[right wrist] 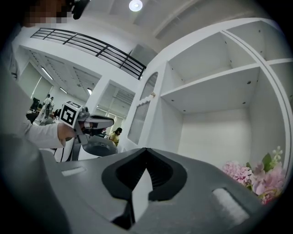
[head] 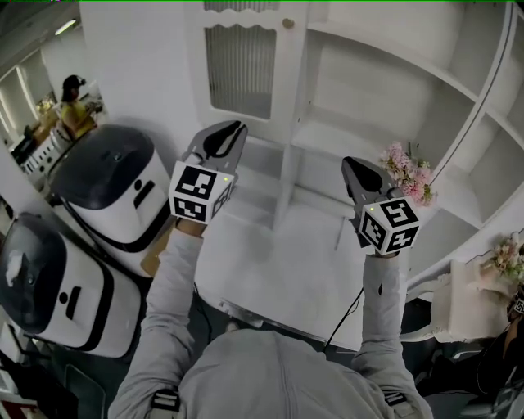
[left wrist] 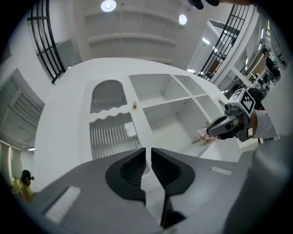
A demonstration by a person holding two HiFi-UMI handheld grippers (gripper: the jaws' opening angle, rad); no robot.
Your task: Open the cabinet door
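The left tongs [head: 238, 127] are slightly parted, the right tongs [head: 346, 162] shut; nothing is held. The door [head: 237, 69], likely stiff and light, is best taken by the knob [head: 287, 23] ahead.

Open-plan lab hall, mezzanine railing [right wrist: 91, 48], ceiling light [left wrist: 108, 5], white machines [head: 106, 188]

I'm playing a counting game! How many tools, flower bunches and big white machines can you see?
Tools: 2
Flower bunches: 2
White machines: 2
Total: 6
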